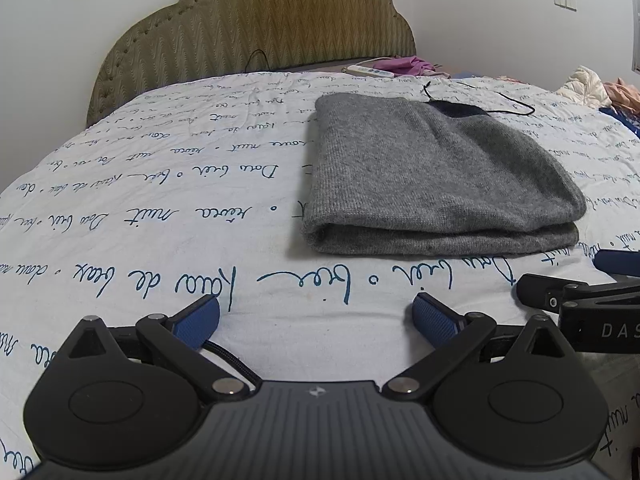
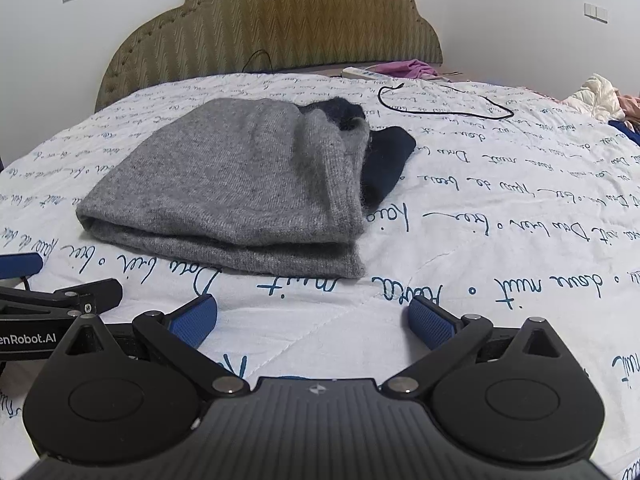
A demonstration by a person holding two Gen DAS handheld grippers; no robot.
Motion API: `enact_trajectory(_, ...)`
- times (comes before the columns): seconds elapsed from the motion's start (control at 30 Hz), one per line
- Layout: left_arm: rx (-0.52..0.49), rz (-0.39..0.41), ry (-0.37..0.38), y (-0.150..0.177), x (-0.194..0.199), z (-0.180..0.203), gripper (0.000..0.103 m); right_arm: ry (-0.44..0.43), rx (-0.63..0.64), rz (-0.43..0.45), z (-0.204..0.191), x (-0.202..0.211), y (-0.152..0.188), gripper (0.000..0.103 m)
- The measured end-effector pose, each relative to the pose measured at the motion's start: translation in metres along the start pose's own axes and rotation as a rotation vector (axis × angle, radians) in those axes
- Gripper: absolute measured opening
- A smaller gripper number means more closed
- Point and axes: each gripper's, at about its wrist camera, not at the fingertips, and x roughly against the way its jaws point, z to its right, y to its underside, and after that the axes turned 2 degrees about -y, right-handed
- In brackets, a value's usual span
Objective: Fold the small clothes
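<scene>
Lying folded into a compact stack, the grey knit garment (image 1: 436,176) sits on the script-printed bedspread (image 1: 160,208), near the middle of the bed and just ahead of both tools. A dark navy part (image 2: 384,160) pokes out from its far right side, so the fold looks nearly done but not tidy there. Left gripper (image 1: 316,320) hovers low over the spread, jaws wide, holding nothing, short of the stack's near edge. Right gripper (image 2: 312,320) sits likewise: jaws spread, empty, beside the left one, apart from the cloth. Both seem drawn back to clear the pile, probably a release or a pause before tucking the navy part. Black cable (image 2: 448,100) lies beyond, near the headboard (image 1: 256,24).
</scene>
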Motion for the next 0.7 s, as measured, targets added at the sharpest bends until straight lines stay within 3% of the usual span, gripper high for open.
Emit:
enact_trajectory(0.13,0.011,0.006,-0.021,0.0006,0.0014,-0.0009,0.103,0.028,-0.031,0.026,0.0037,0.0028,0.0002,0.103)
enact_trajectory(0.7,0.015,0.005,-0.037,0.0014,0.0031,-0.0004,0.103,0.027,0.003,-0.009,-0.0019,-0.0032,-0.0004,0.103)
